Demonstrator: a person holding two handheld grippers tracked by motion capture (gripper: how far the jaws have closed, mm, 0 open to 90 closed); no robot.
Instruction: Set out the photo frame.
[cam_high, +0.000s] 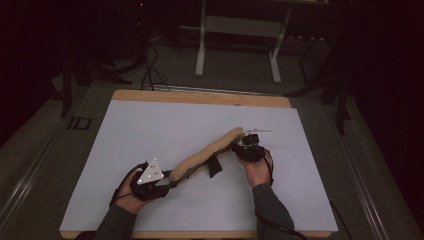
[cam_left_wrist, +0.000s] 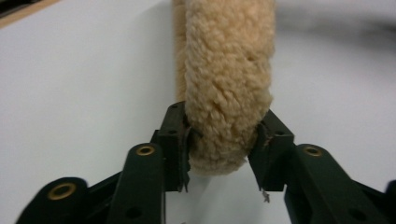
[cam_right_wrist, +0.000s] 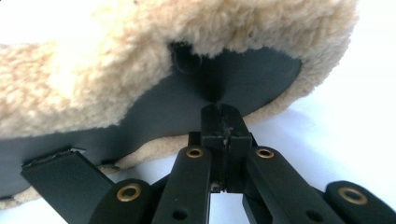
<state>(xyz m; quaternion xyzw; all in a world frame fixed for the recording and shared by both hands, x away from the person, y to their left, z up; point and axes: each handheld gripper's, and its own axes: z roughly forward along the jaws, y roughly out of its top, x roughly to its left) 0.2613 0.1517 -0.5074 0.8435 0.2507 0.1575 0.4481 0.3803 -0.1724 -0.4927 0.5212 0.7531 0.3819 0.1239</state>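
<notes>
A long tan fleece pad (cam_high: 210, 150) with a black backing lies slantwise across the white table top (cam_high: 150, 125). My left gripper (cam_high: 171, 178) holds its near left end; in the left gripper view the jaws of that gripper (cam_left_wrist: 223, 140) sit on either side of the fleece pad's (cam_left_wrist: 226, 70) rounded tip, pads against the pile. My right gripper (cam_high: 240, 147) is at the far right end. In the right gripper view its jaws (cam_right_wrist: 223, 119) are pinched together on the edge of the black backing (cam_right_wrist: 177, 102), under the fleece pad (cam_right_wrist: 93, 56). A black strap flap (cam_right_wrist: 60, 177) sticks out at lower left.
A black flap (cam_high: 214, 165) hangs from the pad's middle onto the table. A thin white stick (cam_high: 261, 131) lies just beyond the right gripper. The table has a wooden far edge (cam_high: 200, 96). A white-legged frame (cam_high: 200, 45) stands on the dark floor behind.
</notes>
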